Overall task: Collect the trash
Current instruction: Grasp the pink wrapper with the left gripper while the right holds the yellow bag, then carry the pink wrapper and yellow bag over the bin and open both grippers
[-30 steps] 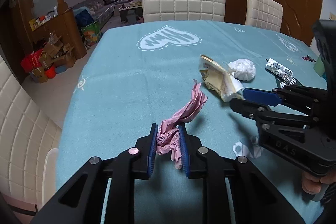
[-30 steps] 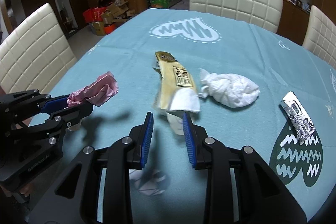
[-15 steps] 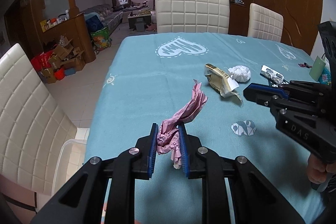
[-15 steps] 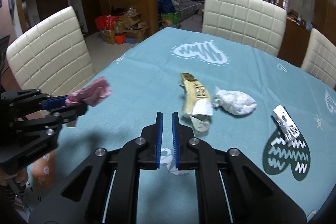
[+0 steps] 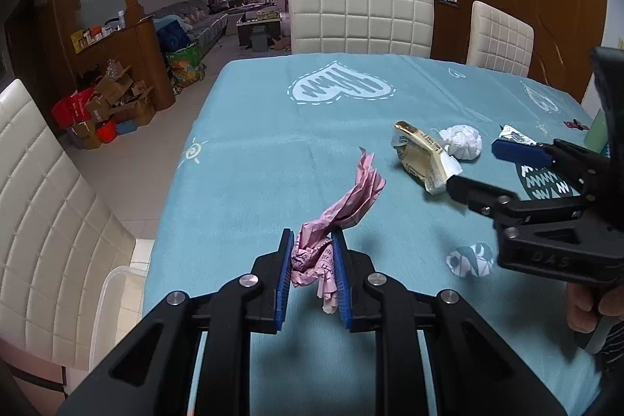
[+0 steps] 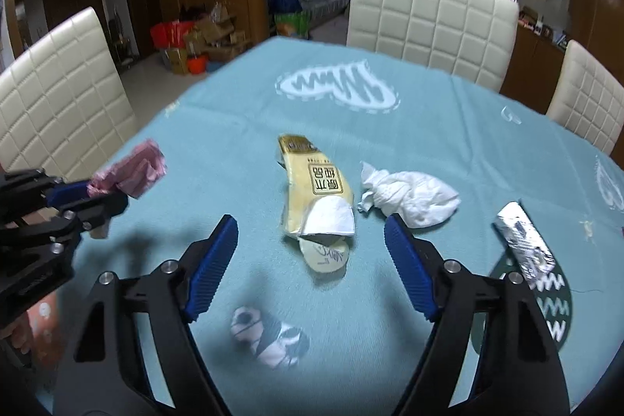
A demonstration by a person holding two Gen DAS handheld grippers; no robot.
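Note:
My left gripper (image 5: 312, 252) is shut on a crumpled pink paper (image 5: 339, 209) and holds it above the near left part of the teal table. It shows at the left of the right wrist view (image 6: 87, 195) with the pink paper (image 6: 132, 172). My right gripper (image 6: 312, 240) is wide open and empty, just in front of a yellow wrapper (image 6: 316, 193), whose torn white end lies between the fingertips. A white crumpled tissue (image 6: 409, 197) and a silver foil wrapper (image 6: 524, 240) lie to its right. In the left wrist view, the right gripper (image 5: 479, 166) reaches the yellow wrapper (image 5: 423, 154).
The table has a teal cloth (image 5: 273, 151) with printed hearts. Cream padded chairs stand at the far side (image 5: 358, 18), the far right (image 6: 589, 100) and the left (image 6: 58, 96). A white plastic bin rim (image 5: 113, 283) shows by the table's left edge. Boxes (image 5: 101, 104) clutter the floor beyond.
My right gripper has opened wide from nearly shut and moved closer to the yellow wrapper. My left gripper still holds the pink paper, and has moved a little forward over the table.

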